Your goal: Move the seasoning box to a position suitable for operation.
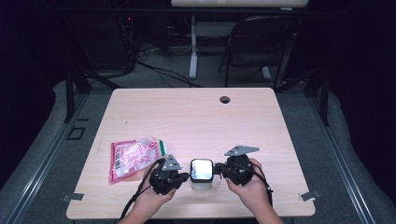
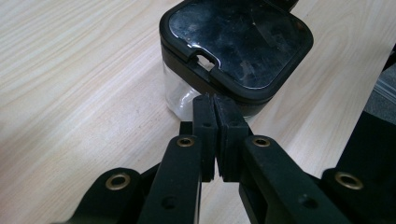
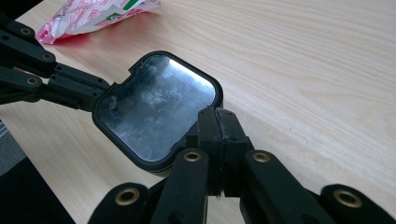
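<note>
Here the whole matter turns on a small clear container (image 1: pixel 201 175) with a black-rimmed square lid, standing low in the centre of the high view, directly between the two grippers. The left gripper (image 1: pixel 185 176) comes at it from the frame's left and the right gripper (image 1: pixel 217 171) from the frame's right, so the tips face each other across the lid and each looks about equally near. In the left gripper view the container (image 2: pixel 236 49) sits in the upper middle of the frame, just beyond the tips, with the lid's notched tab on the edge facing that gripper; the left gripper (image 2: pixel 215 100) has its jaws pressed together with nothing between the pads, their tips right at the lid's rim, though contact can't be judged for sure. In the right gripper view the lid (image 3: pixel 156 109) lies centre-left, and the right gripper (image 3: pixel 217 113) is likewise fully closed on nothing, its tips at the lid's near corner. At that view's left edge the left gripper's tips (image 3: pixel 100 91) meet the far side of the rim.

The lid is roughly square with rounded corners, so there's no real long axis; the notch side is the one that matters, and I'd judge the left hand best placed to work it.

The surface is a pale wood-grain table (image 1: pixel 196 116), with a red-and-white plastic packet (image 1: pixel 135 156) lying flat to the left of the left gripper. Beyond the table, in the upper frame, a dark room holds a folding chair (image 1: pixel 259 44) and floor cables (image 1: pixel 159 70).
</note>
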`<state>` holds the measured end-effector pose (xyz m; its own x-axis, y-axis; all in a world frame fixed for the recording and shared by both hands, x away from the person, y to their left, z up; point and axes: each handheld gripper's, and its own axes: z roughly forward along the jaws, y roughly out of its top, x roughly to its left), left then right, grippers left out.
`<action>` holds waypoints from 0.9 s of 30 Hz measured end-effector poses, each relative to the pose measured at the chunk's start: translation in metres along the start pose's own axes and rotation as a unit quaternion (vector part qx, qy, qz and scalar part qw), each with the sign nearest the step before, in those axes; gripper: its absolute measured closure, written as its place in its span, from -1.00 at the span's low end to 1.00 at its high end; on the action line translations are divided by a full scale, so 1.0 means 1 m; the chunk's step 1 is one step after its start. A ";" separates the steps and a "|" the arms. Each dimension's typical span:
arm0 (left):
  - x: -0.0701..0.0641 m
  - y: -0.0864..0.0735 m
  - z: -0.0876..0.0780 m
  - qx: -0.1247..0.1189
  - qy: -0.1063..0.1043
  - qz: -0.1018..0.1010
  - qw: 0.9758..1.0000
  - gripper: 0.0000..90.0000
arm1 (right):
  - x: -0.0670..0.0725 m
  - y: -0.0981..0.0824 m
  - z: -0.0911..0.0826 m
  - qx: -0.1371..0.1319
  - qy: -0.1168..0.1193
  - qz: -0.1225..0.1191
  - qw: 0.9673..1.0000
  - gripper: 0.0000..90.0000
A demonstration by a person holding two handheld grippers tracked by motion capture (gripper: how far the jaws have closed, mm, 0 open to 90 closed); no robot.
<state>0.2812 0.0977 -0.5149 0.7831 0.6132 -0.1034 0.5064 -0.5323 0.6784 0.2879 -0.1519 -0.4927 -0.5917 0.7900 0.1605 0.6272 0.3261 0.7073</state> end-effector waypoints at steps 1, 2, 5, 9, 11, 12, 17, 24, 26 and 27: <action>0.000 0.000 0.000 0.001 0.000 -0.001 1.000 0.97 | 0.000 0.000 0.000 -0.001 0.000 0.001 1.000 1.00; 0.000 0.000 0.000 0.000 0.000 -0.002 1.000 0.97 | 0.000 0.000 0.000 0.000 0.000 0.001 1.000 1.00; 0.000 0.001 0.000 0.000 -0.001 -0.002 1.000 0.97 | 0.000 0.000 0.000 -0.001 0.000 0.000 1.000 1.00; 0.000 0.002 -0.001 -0.002 -0.001 -0.002 1.000 0.97 | 0.000 0.000 0.000 -0.001 -0.001 0.002 1.000 1.00; 0.000 0.003 -0.001 -0.004 -0.002 -0.002 1.000 0.97 | 0.000 0.000 0.000 -0.001 -0.001 0.001 1.000 1.00; 0.000 0.003 -0.001 -0.005 -0.003 -0.001 1.000 0.97 | 0.000 0.000 0.000 -0.001 -0.001 0.001 1.000 1.00; -0.001 0.006 -0.003 -0.008 -0.002 0.000 1.000 0.97 | 0.000 -0.001 0.000 -0.002 -0.002 0.001 1.000 1.00; -0.001 0.010 -0.004 -0.004 -0.002 0.005 1.000 0.97 | 0.001 0.000 -0.002 -0.005 0.008 0.004 1.000 0.86; -0.002 0.011 -0.004 -0.006 -0.001 0.005 1.000 0.97 | 0.003 0.000 -0.004 -0.004 0.011 -0.004 1.000 0.79; -0.002 0.011 -0.005 -0.006 0.000 0.006 1.000 0.97 | 0.005 0.001 -0.005 0.001 0.015 -0.006 1.000 0.73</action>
<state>0.2836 0.0929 -0.5035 0.7894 0.6065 -0.0952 0.4927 -0.5333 0.6877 0.2827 -0.1507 -0.4879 -0.6146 0.7698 0.1723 0.6207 0.3372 0.7078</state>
